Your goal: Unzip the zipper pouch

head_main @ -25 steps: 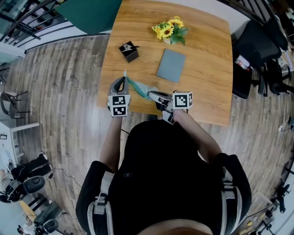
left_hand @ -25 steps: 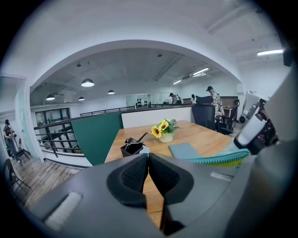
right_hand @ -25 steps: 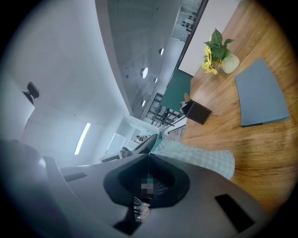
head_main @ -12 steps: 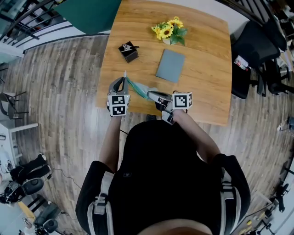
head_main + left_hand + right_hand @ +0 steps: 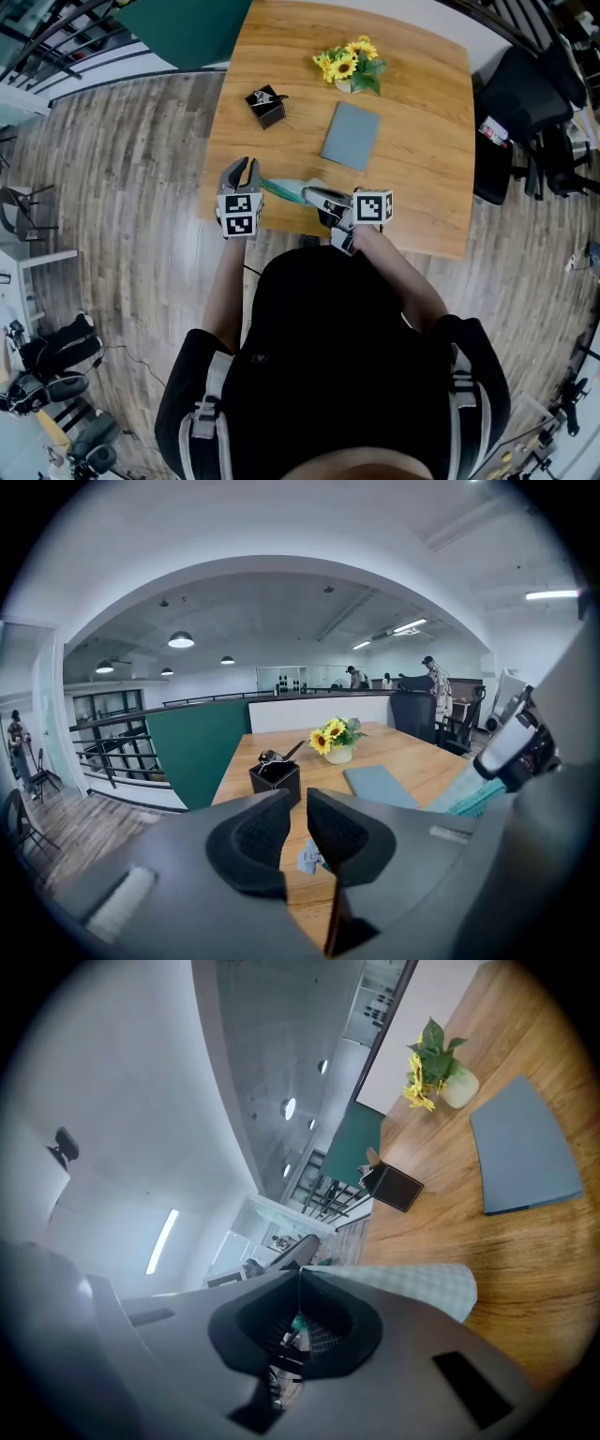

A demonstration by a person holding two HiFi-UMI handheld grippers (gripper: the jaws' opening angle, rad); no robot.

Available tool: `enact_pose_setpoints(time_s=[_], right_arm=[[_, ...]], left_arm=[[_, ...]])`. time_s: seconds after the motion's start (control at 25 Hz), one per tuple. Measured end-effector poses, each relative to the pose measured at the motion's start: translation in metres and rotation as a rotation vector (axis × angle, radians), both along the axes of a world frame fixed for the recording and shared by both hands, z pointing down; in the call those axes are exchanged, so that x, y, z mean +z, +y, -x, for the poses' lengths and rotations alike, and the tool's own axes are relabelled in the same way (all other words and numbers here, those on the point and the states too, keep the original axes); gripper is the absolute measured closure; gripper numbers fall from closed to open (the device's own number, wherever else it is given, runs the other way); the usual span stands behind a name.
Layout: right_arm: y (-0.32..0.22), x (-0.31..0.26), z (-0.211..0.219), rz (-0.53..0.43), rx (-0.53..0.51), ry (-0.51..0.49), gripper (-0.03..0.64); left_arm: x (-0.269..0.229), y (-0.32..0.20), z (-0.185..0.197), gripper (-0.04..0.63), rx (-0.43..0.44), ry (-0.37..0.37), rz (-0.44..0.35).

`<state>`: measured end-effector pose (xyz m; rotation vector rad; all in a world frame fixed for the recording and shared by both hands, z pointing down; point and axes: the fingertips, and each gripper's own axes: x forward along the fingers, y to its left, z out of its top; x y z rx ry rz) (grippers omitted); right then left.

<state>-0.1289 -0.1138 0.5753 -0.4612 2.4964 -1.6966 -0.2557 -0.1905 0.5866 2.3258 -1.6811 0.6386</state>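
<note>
- At the near edge of the table [image 5: 412, 187], the pouch [image 5: 284, 191] stretches as a teal strip between the two grippers.
- The right gripper [image 5: 309, 195] comes in from the right, and its jaws are pressed together on the pouch's right end.
- In the right gripper view, the right gripper [image 5: 300, 1283] has its jaws closed. Checked fabric of the pouch [image 5: 412, 1283] fans out from their tips over the wood, and a bit of teal shows in the hollow between the pads.
- The left gripper [image 5: 242, 169] stands at the pouch's left end, with that end just beside its jaws.
- In the left gripper view, the left gripper [image 5: 293, 799] has its jaws a little spread, with a narrow gap between the pads.
- A small pale tag [image 5: 309, 857] shows low in that gap against the tabletop. Whether the pads touch it cannot be told.
- In the same view the teal pouch [image 5: 473, 797] appears at the right, with the right gripper [image 5: 518, 750] above it.
- Behind the pouch lies a grey-blue pad [image 5: 351, 135], flat on the wood and well apart from it.
- A black box [image 5: 265, 106] stands left of the pad, with dark items sticking out of its top.
- Sunflowers [image 5: 347, 66] in a small pale pot stand at the far side of the table, beyond the pad.
</note>
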Motion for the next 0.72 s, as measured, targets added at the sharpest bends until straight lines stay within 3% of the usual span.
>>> enact_pose_setpoints(time_s=[0.72], right_arm=[[-0.025, 0.009, -0.029, 0.007, 0.128, 0.012, 0.609]], left_arm=[[0.000, 0.021, -0.006, 0.594, 0.009, 0.064, 0.015]])
